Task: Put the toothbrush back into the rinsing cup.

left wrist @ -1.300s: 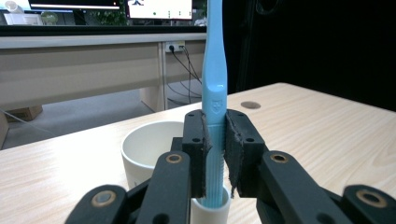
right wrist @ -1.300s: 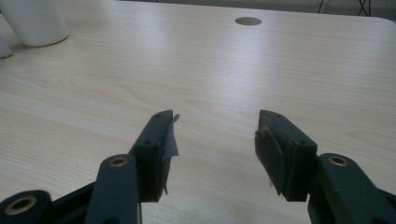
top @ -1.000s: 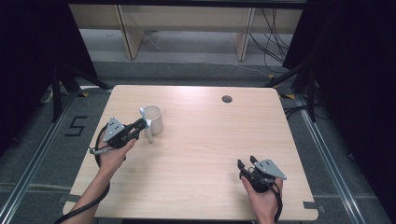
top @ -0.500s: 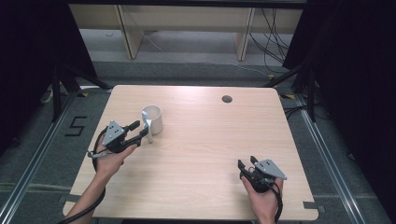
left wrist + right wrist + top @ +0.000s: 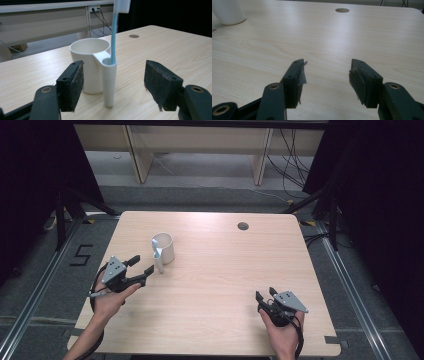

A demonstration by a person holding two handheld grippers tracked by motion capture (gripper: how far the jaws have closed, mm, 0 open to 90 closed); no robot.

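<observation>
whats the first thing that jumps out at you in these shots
A white cup on the table's left half, with a blue toothbrush standing upright in its side tube. The left gripper sits open just short of it, jaws apart; the right gripper rests open near the table's front right corner.

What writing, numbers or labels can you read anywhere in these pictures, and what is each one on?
"5": a black numeral marked on the grey floor left of the table, in the high view.
The white cup, the blue toothbrush standing in its side holder and the left gripper show no readable text or brand.
</observation>
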